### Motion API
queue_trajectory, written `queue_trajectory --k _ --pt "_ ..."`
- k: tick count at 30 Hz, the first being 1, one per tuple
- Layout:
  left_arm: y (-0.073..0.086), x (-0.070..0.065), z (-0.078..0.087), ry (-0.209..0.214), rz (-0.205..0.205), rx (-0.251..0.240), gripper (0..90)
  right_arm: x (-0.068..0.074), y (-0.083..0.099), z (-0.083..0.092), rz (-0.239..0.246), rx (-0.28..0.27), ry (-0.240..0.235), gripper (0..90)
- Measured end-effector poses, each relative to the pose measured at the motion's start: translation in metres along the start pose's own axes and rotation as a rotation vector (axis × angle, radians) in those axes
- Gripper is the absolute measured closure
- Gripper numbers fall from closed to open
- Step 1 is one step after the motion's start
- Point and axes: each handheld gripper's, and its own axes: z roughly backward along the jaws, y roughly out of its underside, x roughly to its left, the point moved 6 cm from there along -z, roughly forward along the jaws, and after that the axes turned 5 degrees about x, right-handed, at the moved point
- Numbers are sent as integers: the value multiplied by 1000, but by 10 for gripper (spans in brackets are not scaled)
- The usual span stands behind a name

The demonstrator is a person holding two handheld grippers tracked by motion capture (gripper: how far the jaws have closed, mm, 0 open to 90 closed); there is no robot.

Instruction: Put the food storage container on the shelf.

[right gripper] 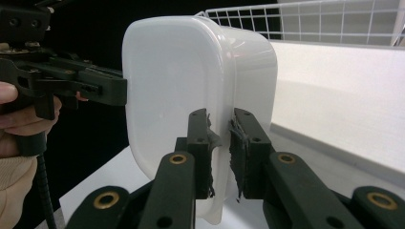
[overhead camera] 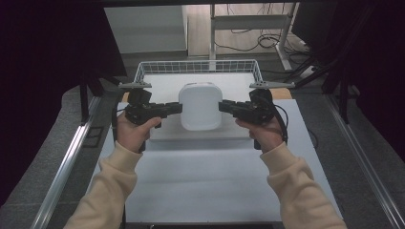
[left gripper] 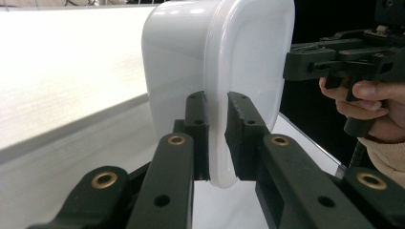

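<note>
Right now I have a white plastic tub (overhead camera: 199, 106) pinched by its rim on both sides and held up off the table (overhead camera: 200, 181), roughly level between my two hands. Closest to me, my left gripper (overhead camera: 177, 108) has its jaws narrowed onto the thin flange of the tub; in the left gripper view that flange (left gripper: 218, 143) runs straight down between the black pads. My right gripper (overhead camera: 223, 107) does the same on the opposite edge, clamped on the lip (right gripper: 220, 157) (its pad rubber looks frayed at the edges). Each grip is on rim alone, so I judge this to be the carrying step, and the next move calls for both hands travelling together at the same height, with no twist, or the lip could slide out of one side.

Beyond the tub lies a raised white board (overhead camera: 191, 131), and past that stands a white wire basket (overhead camera: 198, 66), which I take as the likely place to set it. I can't see into the tub, so I can't tell what it contains; the basket's floor looks bare.
</note>
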Motion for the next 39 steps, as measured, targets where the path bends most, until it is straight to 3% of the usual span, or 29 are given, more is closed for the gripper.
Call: queue_trajectory --k 11,25,39 --pt "-20 1 2 -2 -15 -12 797 -2 -20 4 16 -6 20 787" --pt "-42 7 9 -23 -16 -12 797 -6 -44 -1 5 -7 -3 787" --pt "-59 33 -5 15 47 8 798 -27 -64 -17 -49 48 -4 787"
